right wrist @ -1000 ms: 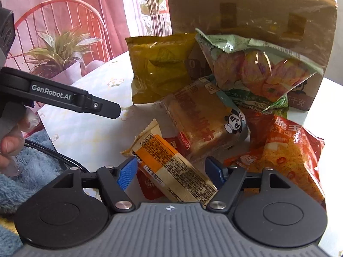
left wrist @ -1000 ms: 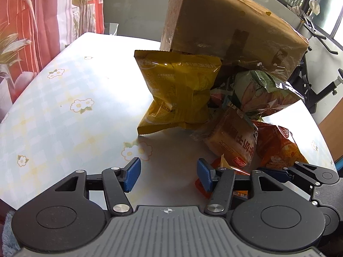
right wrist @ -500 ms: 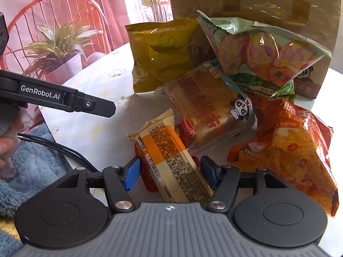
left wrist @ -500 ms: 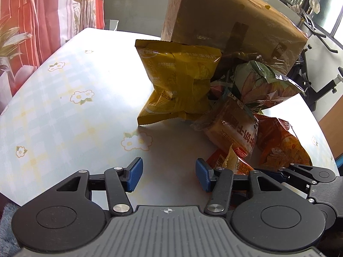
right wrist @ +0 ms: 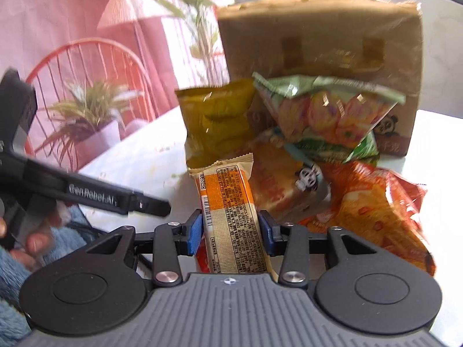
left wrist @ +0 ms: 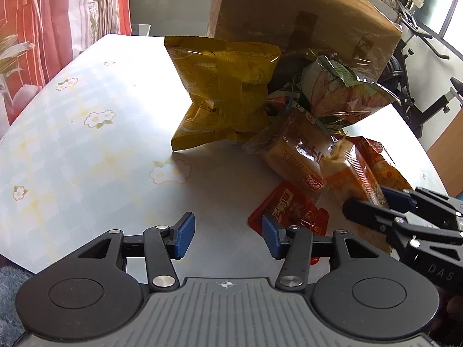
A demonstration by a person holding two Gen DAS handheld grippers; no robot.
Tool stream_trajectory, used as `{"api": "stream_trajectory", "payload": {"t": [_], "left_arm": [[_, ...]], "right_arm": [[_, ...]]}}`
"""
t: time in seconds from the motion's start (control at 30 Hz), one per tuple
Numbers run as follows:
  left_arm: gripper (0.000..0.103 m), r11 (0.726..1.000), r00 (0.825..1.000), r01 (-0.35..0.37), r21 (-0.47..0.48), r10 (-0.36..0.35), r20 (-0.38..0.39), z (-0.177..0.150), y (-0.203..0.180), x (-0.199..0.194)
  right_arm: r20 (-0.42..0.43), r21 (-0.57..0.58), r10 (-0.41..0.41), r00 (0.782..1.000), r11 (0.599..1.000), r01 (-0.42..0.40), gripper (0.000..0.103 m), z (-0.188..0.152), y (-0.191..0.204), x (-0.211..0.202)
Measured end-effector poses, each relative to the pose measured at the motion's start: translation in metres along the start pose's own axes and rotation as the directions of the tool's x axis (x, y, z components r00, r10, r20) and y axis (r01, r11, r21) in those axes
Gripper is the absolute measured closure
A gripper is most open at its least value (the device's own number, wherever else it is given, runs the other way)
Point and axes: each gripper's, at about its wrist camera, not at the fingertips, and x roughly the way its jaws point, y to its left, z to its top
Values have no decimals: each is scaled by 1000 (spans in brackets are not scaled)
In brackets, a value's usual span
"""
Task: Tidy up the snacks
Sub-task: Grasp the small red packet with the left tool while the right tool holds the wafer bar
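A pile of snacks leans on a cardboard box (left wrist: 303, 23): a yellow bag (left wrist: 228, 92), a green bag (left wrist: 344, 95), a bread pack (left wrist: 295, 156), an orange-red chip bag (right wrist: 373, 208) and a flat red packet (left wrist: 289, 211). My right gripper (right wrist: 230, 232) is shut on an orange-and-cream snack bar (right wrist: 228, 211) and holds it lifted off the table; it also shows in the left wrist view (left wrist: 350, 170). My left gripper (left wrist: 228, 235) is open and empty, low over the table just left of the red packet.
The round table (left wrist: 72, 144) has a pale flowered cloth. The cardboard box also shows in the right wrist view (right wrist: 321, 55). A red chair and a potted plant (right wrist: 84, 115) stand beyond the table's left edge. A blue fleece lies at the near edge.
My right gripper closed on the snack bar and raised it from the pile, uncovering the red packet. My left gripper stayed open and shifted slightly.
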Motion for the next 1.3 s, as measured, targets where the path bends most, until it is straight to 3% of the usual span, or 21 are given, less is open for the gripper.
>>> {"api": "stream_trajectory", "payload": {"t": [0.17,0.43,0.57,0.7,0.87,1.07,1.3], "left_arm": [[49,996,1000,0,90,1,-2,5,-13,2],[49,988,995,-10,156,-6,103,33,-27,1],[48,972,999,6,235,-18,48,22,-42,23],[48,966,999,51,255,-49,-17,7,-47,38],[35,954,998,57,294,-56,-11,1,-54,41],[31,947,996,87,309,-77,-45,-6,-57,51],[29,937,997,75,341,-76,-13,-14,-61,52]], "right_arm": [[85,42,-67,994,997,64,60,-1,-6,-17],[154,83,-153,976,986,142,60,-5,-18,-32],[148,117,-151,977,984,134,60,-7,-24,-32],[150,127,-153,977,983,135,60,-8,-27,-34],[142,145,-154,978,980,134,60,-9,-31,-33],[134,144,-151,979,981,132,60,-9,-31,-30],[120,143,-152,981,980,134,60,-9,-32,-26]]}}
